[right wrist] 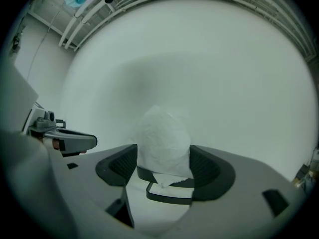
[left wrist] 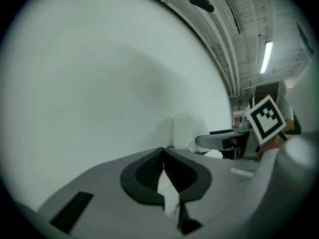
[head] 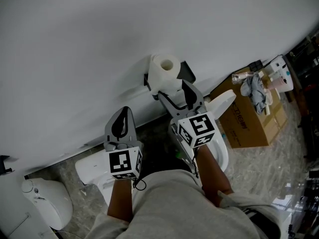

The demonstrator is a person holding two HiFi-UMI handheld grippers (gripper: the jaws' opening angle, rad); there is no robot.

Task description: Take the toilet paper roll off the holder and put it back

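A white toilet paper roll (head: pixel 164 69) sits against the white wall on a black holder (head: pixel 187 71), its core hole facing up. My right gripper (head: pixel 173 89) reaches it from below, and in the right gripper view the roll (right wrist: pixel 162 136) fills the gap between the two pads (right wrist: pixel 121 164), which press its sides. A dark bar of the holder (right wrist: pixel 169 197) shows just under the roll. My left gripper (head: pixel 122 119) hangs lower left, away from the roll, shut with nothing in it. In the left gripper view its jaws (left wrist: pixel 163 159) meet at the tips, with the roll (left wrist: pixel 188 131) beyond.
A white toilet (head: pixel 219 108) stands below the holder, its lid up. A brown cardboard box (head: pixel 246 121) with a grey cloth (head: pixel 255 91) on it stands to the right. A white appliance (head: pixel 47 205) sits at the lower left. The floor is marbled tile.
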